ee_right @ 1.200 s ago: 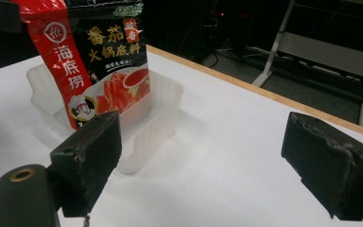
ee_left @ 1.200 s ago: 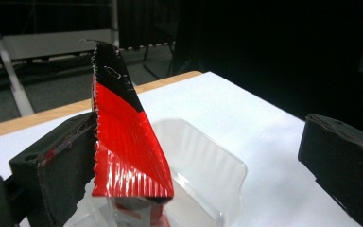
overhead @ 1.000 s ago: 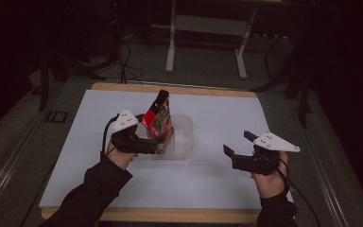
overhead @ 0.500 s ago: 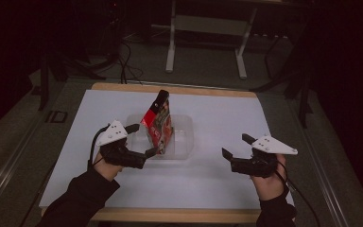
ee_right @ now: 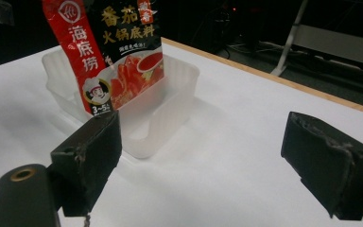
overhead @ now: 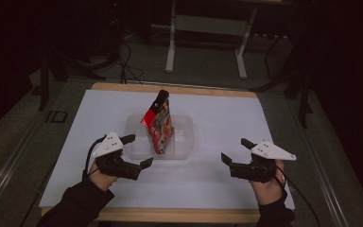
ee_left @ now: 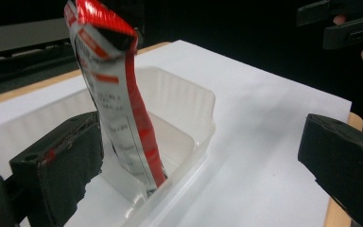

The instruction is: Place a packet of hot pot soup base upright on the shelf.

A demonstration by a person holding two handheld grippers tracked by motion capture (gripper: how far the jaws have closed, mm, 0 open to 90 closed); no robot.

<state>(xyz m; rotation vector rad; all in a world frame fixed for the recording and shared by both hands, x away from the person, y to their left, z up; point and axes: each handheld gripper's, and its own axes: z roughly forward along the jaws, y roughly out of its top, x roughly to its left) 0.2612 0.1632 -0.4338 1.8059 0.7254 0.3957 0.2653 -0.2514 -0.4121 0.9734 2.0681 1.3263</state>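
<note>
seen from the high view: white table [overhead: 217, 127] with a wooden edge, dark room around it. clear plastic tub [overhead: 182, 142] near the middle of the table, slightly toward the left. red pouch [overhead: 158, 124] standing on end inside the tub, leaning a little, top corner raised above the tub's rim, lower end resting on the tub floor. left gripper [overhead: 137, 151] held by a hand just beside the tub's near left corner, jaws spread apart, released, grasping nothing, not touching pouch or tub. right gripper [overhead: 234, 150] held by the other hand well apart from the tub, near the table's right front, jaws also spread wide, released, empty. dark sleeves entering from the bottom edge. black cables trailing from both grippers.

seen from the left gripper view: pouch [ee_left: 118, 104] upright in the tub [ee_left: 194, 118], narrow edge facing the camera, red stripe down its side, crumpled red top. two black jaws wide apart at either side, nothing between them but table and tub. right gripper [ee_left: 345, 21] far off at the top right corner.

seen from the right gripper view: pouch [ee_right: 108, 52] front on, red with chinese lettering and a picture of a red soup, standing in the tub [ee_right: 170, 101]. black jaws wide apart, bare white table [ee_right: 227, 156] between them.
</note>
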